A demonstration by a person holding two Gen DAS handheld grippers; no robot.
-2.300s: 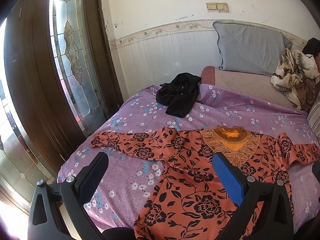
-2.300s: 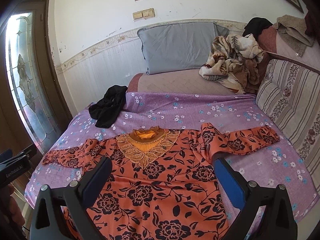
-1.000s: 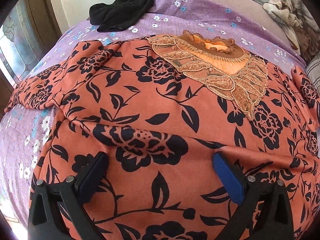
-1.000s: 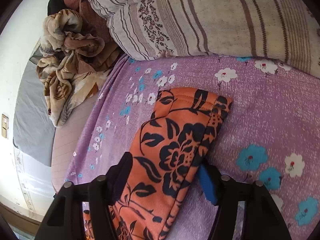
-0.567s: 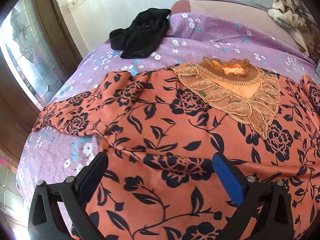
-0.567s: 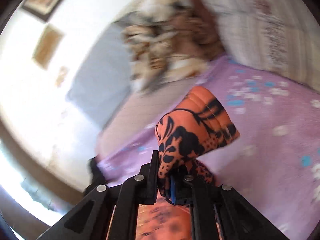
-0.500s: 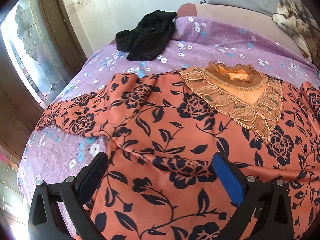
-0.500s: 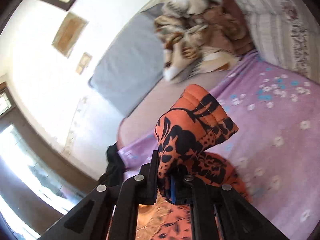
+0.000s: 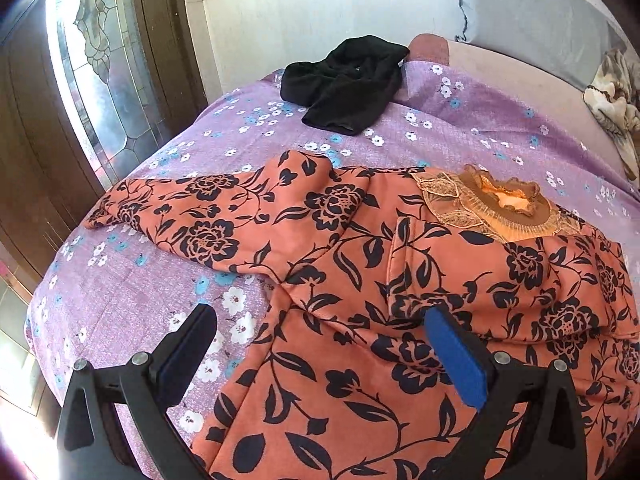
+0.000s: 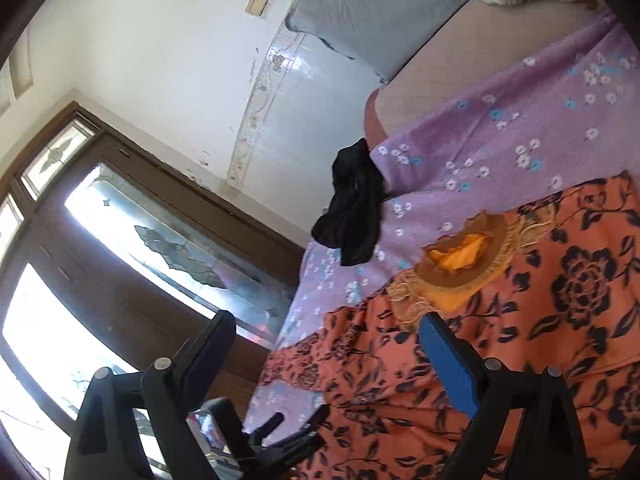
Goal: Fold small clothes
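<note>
An orange dress with black flowers (image 9: 400, 360) lies spread on the purple flowered bedspread (image 9: 120, 300). Its lace collar (image 9: 500, 208) faces up. One sleeve is folded across the chest, cuff (image 9: 404, 248) beside the collar. The other sleeve (image 9: 180, 208) stretches out to the left. My left gripper (image 9: 320, 332) hovers open above the dress's left side, nothing between its fingers. In the right wrist view, tilted by a rolled wrist, my right gripper (image 10: 328, 332) is opening, with nothing between its jaws. It hangs above the dress (image 10: 540, 320), with the left gripper (image 10: 276, 436) low in that view.
A crumpled black garment (image 9: 344, 84) lies at the far side of the bedspread. A grey pillow (image 9: 520, 12) and a patterned blanket (image 9: 612, 96) sit at the head of the bed. A wooden door with leaded glass (image 9: 100, 60) stands close to the bed's left edge.
My right gripper was shut on the sleeve cuff, carried it over toward the chest and let go; it now stands open. The left gripper rose and drew back from the dress.
</note>
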